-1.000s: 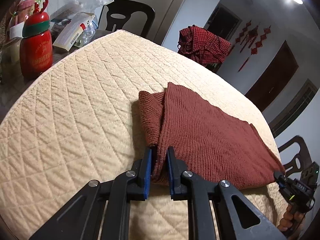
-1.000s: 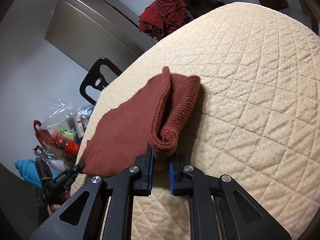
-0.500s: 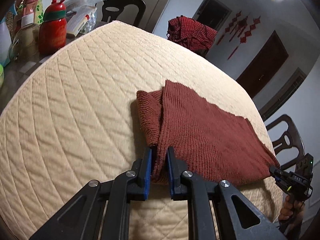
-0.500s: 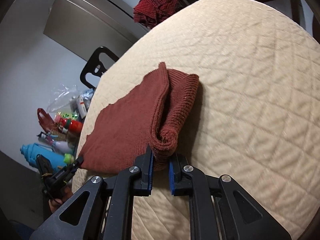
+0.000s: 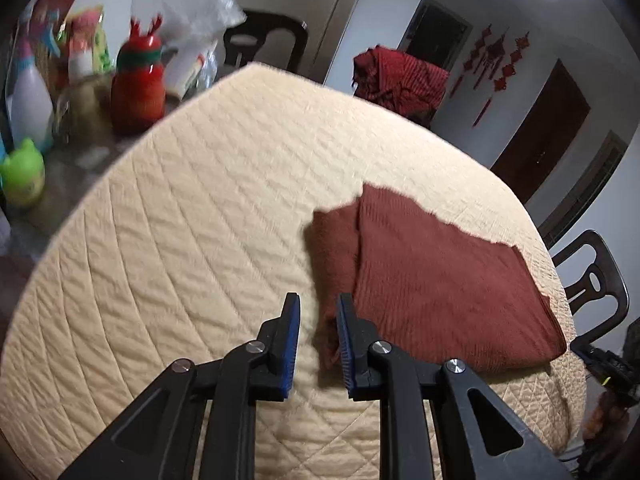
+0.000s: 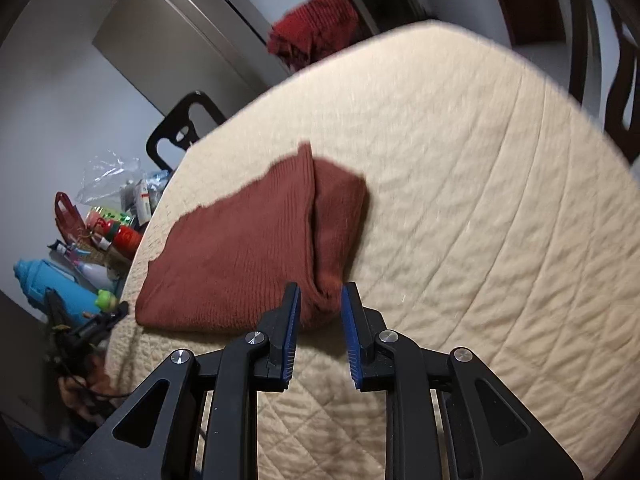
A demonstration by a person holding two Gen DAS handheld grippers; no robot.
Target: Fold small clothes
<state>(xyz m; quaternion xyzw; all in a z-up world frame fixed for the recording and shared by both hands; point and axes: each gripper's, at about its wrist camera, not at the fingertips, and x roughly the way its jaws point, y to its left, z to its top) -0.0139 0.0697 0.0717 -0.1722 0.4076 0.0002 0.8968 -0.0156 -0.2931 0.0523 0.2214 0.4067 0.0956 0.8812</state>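
Left gripper at lower centre of the left wrist view, released, blue-padded fingers spread with a gap between them. Near corner of the rust-red knitted garment lying in that gap, close against the right-hand pad, clear of the left-hand one. Garment folded flat on the cream quilted cover of the worktop, centre right of the frame, a narrower folded strip along its left edge.

Right gripper at lower centre of the right wrist view, likewise released, fingers apart, nothing clamped. Garment here at centre left, its rolled near corner sitting just beyond the fingertips, between the two pads. Quilted cover filling the right half of the frame.

Red plaid cloth heaped at the far edge, upper centre. Red bottle with antlers, white bottle and green frog toy at upper left, blurred. Dark chair at right edge. Opposite gripper at lower left of the right wrist view.
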